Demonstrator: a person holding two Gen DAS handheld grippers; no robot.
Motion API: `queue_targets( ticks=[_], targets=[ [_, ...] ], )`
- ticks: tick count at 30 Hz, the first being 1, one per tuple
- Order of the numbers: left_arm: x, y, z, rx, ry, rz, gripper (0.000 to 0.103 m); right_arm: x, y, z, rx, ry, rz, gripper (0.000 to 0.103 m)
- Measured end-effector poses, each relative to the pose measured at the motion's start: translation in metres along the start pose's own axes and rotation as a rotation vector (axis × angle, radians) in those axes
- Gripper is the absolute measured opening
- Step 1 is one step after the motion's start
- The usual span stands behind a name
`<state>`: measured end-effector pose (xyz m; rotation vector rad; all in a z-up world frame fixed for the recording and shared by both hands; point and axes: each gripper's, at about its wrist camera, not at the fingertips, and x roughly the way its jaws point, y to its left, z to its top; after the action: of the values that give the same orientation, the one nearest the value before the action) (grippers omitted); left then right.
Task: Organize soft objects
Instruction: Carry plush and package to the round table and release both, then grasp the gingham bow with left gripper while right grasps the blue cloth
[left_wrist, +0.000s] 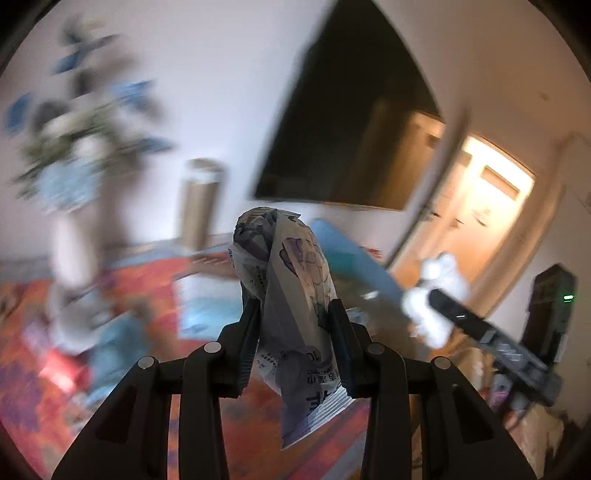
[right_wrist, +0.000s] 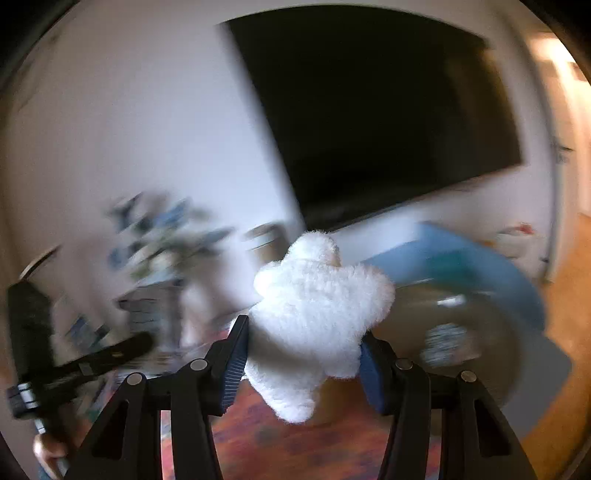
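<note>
The left claw (left_wrist: 295, 321) is clamped on a soft pack of wet wipes (left_wrist: 291, 306), a crinkled plastic pouch printed in purple and grey with some lettering; the two black fingers (left_wrist: 249, 339) press its middle from either side, so the pack stands roughly upright, its bunched top rising above the fingertips and its flat sealed end hanging below them. The right claw (right_wrist: 304, 332) is clamped on a white fluffy plush toy (right_wrist: 317, 306), its blue-faced pads (right_wrist: 236, 354) squeezing the toy's lower half while rounded lobes bulge out above and one lobe hangs down between the fingers. Both things are held in the air above a red and orange patterned rug (left_wrist: 147, 284). In the left wrist view the right claw with its white toy appears off to the right, well apart from the wipes. The room behind is heavily blurred: a large dark wall-mounted television (right_wrist: 376, 118), a leafy potted plant (left_wrist: 85, 122), a blue mat (right_wrist: 480, 266) leaning near the wall, and a lit doorway (left_wrist: 491, 206) on the right.
</note>
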<state>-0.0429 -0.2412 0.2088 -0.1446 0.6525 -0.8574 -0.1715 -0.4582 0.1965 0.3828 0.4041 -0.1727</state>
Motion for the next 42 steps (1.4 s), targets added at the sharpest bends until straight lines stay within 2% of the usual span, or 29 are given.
queue_targets(
  ticks=[3,7,11,14,16,17,18,22,26,29,31,32,33,34,38,42],
  targets=[
    [0.038,-0.041,0.014,0.046,0.022,-0.072,0.034,0.004,-0.052,0.012,0.095,0.023,-0.073,0.053],
    [0.1,-0.075,0.015,0.041,0.118,-0.15,0.034,0.026,-0.103,0.013,0.175,0.092,-0.158,0.053],
    [0.15,-0.09,0.006,0.068,0.18,-0.126,0.034,0.05,-0.135,0.003,0.232,0.175,-0.193,0.054],
    [0.17,-0.095,0.001,0.08,0.202,-0.128,0.035,0.06,-0.147,-0.002,0.252,0.209,-0.207,0.057],
    [0.178,-0.096,-0.003,0.099,0.217,-0.11,0.051,0.062,-0.152,-0.003,0.251,0.229,-0.226,0.069],
    [0.179,-0.096,-0.004,0.101,0.223,-0.102,0.067,0.064,-0.152,-0.003,0.254,0.235,-0.231,0.069],
    [0.176,-0.095,-0.006,0.097,0.217,-0.111,0.077,0.06,-0.154,-0.002,0.258,0.23,-0.238,0.068],
    [0.154,-0.101,-0.005,0.112,0.184,-0.183,0.077,0.037,-0.16,0.003,0.269,0.183,-0.264,0.069],
    [0.12,-0.104,-0.003,0.165,0.137,-0.168,0.077,0.019,-0.153,0.005,0.269,0.152,-0.235,0.069],
    [0.087,-0.101,-0.008,0.202,0.105,-0.107,0.077,0.012,-0.137,0.003,0.248,0.149,-0.194,0.069],
    [0.055,-0.089,-0.013,0.213,0.068,-0.051,0.077,0.002,-0.111,0.003,0.2,0.14,-0.153,0.071],
    [0.042,-0.082,-0.016,0.212,0.053,-0.021,0.077,-0.001,-0.103,0.002,0.183,0.137,-0.138,0.074],
    [0.026,-0.072,-0.018,0.203,0.037,0.019,0.077,-0.005,-0.088,0.001,0.152,0.131,-0.113,0.081],
    [0.012,-0.059,-0.02,0.188,0.026,0.055,0.077,-0.008,-0.076,0.0,0.128,0.125,-0.094,0.086],
    [-0.055,0.002,-0.02,0.08,-0.025,0.156,0.077,-0.014,-0.015,-0.005,0.008,0.114,-0.007,0.086],
    [-0.12,0.062,-0.02,-0.006,-0.078,0.318,0.077,-0.006,0.053,-0.016,-0.111,0.139,0.098,0.086]
  ],
)
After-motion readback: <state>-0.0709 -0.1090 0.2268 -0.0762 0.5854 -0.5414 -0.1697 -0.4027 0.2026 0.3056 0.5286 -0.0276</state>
